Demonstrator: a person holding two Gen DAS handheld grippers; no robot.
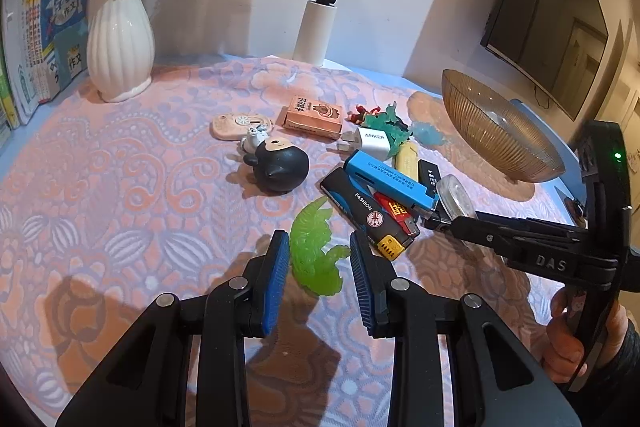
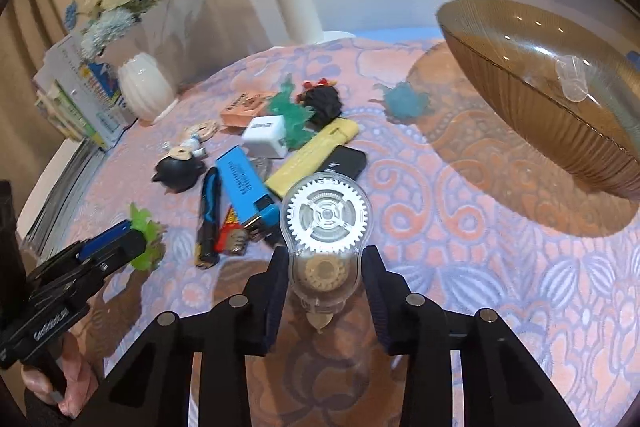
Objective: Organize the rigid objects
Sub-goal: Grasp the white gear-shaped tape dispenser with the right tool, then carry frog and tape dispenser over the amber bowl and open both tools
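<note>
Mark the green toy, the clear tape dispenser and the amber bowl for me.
green toy [image 1: 316, 251], left wrist view, middle of its body.
clear tape dispenser [image 2: 326, 223], right wrist view, on the white gear wheel.
amber bowl [image 2: 532, 115], right wrist view, ribbed outer wall.

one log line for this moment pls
left tool: open around translucent green figurine on patterned cloth | right tool: shut on clear gear-wheel tape dispenser | ribbed amber glass bowl: nearby

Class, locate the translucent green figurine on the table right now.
In the left wrist view the green figurine lies between the open left gripper fingers, just left of the black lighter.
</note>
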